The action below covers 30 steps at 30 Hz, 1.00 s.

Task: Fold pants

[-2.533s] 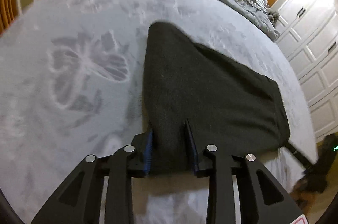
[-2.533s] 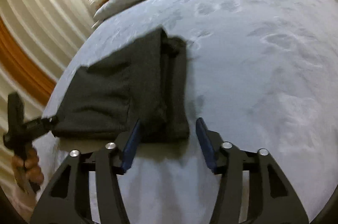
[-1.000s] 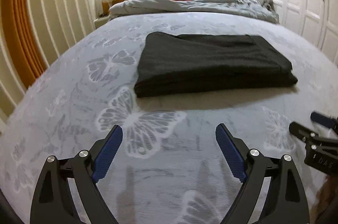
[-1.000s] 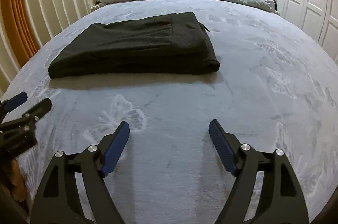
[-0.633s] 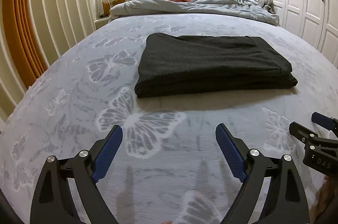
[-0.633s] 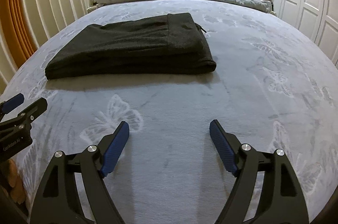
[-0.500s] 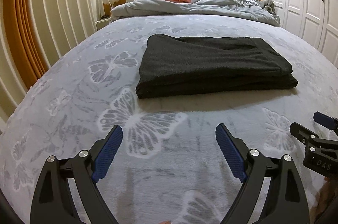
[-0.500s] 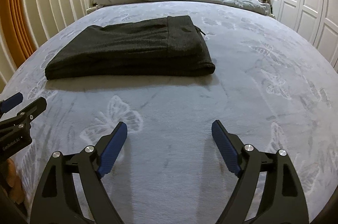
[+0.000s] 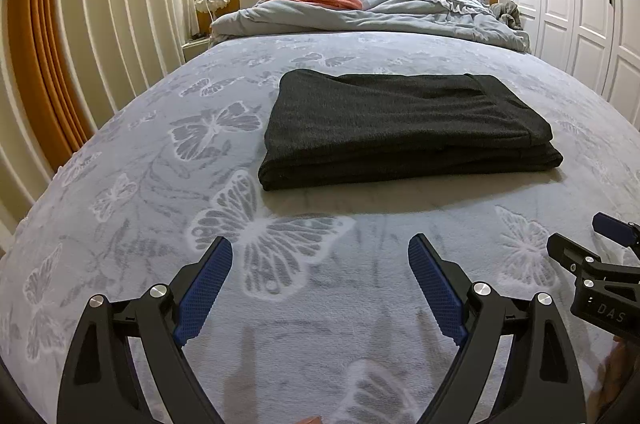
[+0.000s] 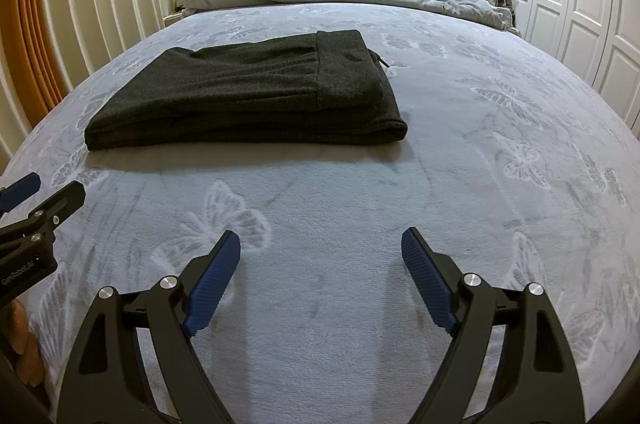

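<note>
I see the bed (image 9: 120,224) bearing the pants (image 9: 400,128) folded in a flat stack at its middle; my left gripper (image 9: 320,284) and right gripper (image 10: 320,276) hang short of the pants, fingers spread, holding nothing; I judge folding done, so I'd keep clear.

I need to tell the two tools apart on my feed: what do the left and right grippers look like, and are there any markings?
The left gripper and right gripper look alike: black angular frames, silver bolts, blue textured pads. Seen from the other camera, the right one shows white "DAS" lettering, the left one "GenRoboLAI" or similar.
</note>
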Tool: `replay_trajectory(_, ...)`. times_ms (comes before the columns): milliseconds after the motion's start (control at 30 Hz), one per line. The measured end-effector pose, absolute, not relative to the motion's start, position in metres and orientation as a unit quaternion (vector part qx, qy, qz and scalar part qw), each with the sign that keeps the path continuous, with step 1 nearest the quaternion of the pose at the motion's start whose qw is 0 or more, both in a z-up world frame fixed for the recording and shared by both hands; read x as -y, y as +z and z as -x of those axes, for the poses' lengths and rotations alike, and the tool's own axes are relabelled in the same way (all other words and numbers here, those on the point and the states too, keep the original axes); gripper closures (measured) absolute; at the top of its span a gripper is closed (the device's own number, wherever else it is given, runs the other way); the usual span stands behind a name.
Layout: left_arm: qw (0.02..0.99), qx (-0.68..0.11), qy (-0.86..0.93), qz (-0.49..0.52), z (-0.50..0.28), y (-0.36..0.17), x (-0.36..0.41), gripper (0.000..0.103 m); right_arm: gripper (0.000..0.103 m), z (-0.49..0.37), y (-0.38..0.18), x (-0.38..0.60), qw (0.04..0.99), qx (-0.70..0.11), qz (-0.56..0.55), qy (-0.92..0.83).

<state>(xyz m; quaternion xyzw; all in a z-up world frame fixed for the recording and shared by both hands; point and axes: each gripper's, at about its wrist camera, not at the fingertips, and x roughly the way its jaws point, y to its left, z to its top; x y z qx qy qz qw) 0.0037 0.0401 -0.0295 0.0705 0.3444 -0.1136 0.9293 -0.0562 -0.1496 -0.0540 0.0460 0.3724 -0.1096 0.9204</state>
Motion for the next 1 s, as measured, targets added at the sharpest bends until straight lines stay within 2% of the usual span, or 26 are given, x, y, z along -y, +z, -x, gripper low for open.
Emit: replay_trajectory(1000,0.931,-0.340,-0.113,-0.071,-0.0025,-0.0277,-0.0395,0.016,0.022,0.0561,-0.0539,0.1506,0.921,-0.372,-0.045,-0.110)
